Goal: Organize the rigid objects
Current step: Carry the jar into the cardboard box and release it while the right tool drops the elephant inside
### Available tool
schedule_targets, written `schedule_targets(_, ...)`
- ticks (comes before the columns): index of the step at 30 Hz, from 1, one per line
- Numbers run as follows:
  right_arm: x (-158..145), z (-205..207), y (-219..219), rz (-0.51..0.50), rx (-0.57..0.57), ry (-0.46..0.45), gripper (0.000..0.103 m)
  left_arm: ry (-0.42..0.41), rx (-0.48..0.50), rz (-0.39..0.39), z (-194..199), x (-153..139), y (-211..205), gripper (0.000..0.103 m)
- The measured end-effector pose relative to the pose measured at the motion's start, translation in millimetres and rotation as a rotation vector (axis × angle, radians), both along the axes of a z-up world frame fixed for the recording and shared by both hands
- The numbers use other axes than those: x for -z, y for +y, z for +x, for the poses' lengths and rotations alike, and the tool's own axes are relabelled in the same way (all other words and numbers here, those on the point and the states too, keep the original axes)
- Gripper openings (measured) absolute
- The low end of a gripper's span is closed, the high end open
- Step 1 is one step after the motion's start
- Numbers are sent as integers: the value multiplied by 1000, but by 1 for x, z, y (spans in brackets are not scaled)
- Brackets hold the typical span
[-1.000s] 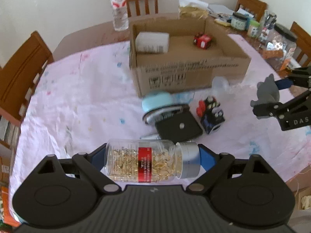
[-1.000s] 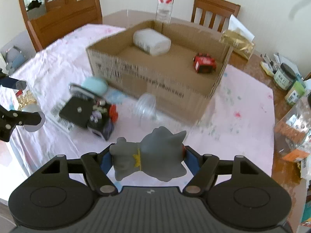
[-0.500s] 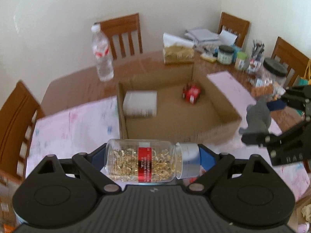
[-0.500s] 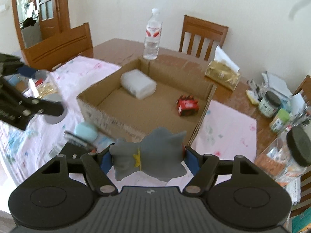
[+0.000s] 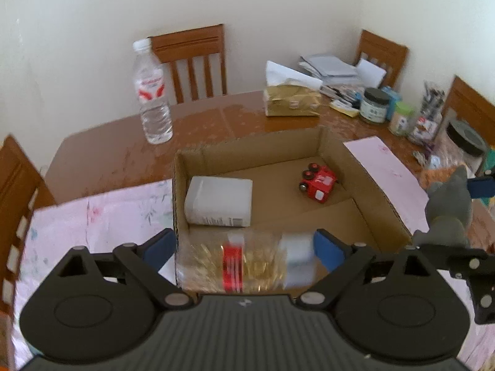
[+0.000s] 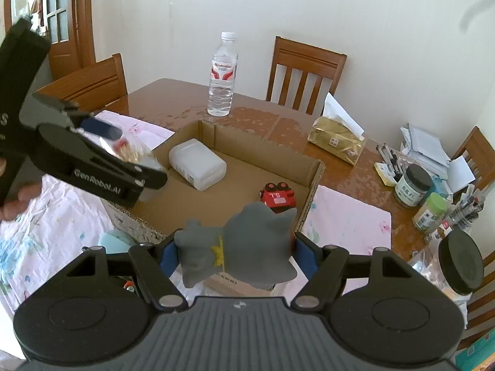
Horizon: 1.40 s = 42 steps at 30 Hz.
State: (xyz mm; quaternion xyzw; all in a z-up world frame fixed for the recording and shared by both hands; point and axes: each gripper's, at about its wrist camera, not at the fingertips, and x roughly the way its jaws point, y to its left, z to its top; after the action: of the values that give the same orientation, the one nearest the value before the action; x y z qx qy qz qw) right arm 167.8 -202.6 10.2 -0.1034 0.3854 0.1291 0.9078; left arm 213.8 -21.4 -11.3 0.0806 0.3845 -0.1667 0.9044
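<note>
**Both grippers over the open box, left one letting go**

Wooden dining table (image 5: 102, 154) against a pale wall, part covered by a pink floral cloth (image 5: 92, 216); a cardboard box (image 5: 365, 185) sits open on it, chairs around, a water bottle (image 5: 151, 92) behind the box.

Left gripper (image 5: 244, 250): my jaws are opening and stand wide. The capsule bottle (image 5: 244, 266), clear with a red label and silver cap, lies crosswise between the blue pads (image 5: 328, 253), motion-blurred, over the near edge of the box. A gap shows at the base end; at the cap end the pad is just beside the cap, contact not readable. From the right wrist view the same bottle (image 6: 130, 151) appears blurred at my left fingertips above the box's left wall.

Right gripper (image 6: 232, 255): jaws part-way closed, both pads pressing the grey toy figure (image 6: 244, 247), which has a yellow collar. It hangs above the box's near right corner.

Inside the box: a white plastic container (image 5: 218, 201) lying on its side at left, a red toy car (image 5: 318, 182) at the far right, well apart.
</note>
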Motion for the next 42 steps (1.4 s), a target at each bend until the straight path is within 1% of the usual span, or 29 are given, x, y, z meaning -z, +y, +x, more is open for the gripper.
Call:
schedule_targets(4, 4, 13, 3, -4, -5, 9, 78, -17, -49, -27, -12, 1, 15, 100)
schedule_targets(8, 7, 29, 5, 2, -13, 20, 78, -24, -115, -28, -30, 2, 30, 102)
schedule_targets(10, 8, 38, 7, 9, -20, 27, 78, -23, -139, -15, -37, 3, 36, 102)
schedule_targets(13, 11, 54, 12, 16, -30, 43, 78, -24, -170, 29, -50, 4, 44, 102)
schedule_targets(17, 16, 76, 23, 34, -39, 74, 78, -25, -206, 67, -63, 5, 53, 102)
schedule_targets(22, 22, 100, 46, 45, -56, 103, 78, -26, -259, 89, -73, 6, 68, 102)
schedule_targets(24, 23, 108, 56, 34, -52, 104, 78, -21, -283, 87, -76, 6, 75, 102)
schedule_targets(29, 28, 131, 68, -51, 1, 79, 78, -17, -330, 81, -81, 6, 90, 102)
schedule_targets(30, 30, 136, 68, -76, 19, 75, 79, -15, -336, 82, -81, 6, 92, 102)
schedule_targets(32, 32, 144, 67, -115, 48, 59, 91, -11, -343, 85, -81, 7, 94, 102)
schedule_targets(33, 33, 146, 66, -125, 55, 57, 101, -8, -345, 85, -82, 7, 95, 102)
schedule_targets(35, 29, 144, 63, -108, 49, 41, 103, -5, -342, 83, -82, 8, 95, 102)
schedule_targets(42, 25, 128, 58, -77, 63, 58, 103, 1, -320, 87, -81, 10, 92, 102)
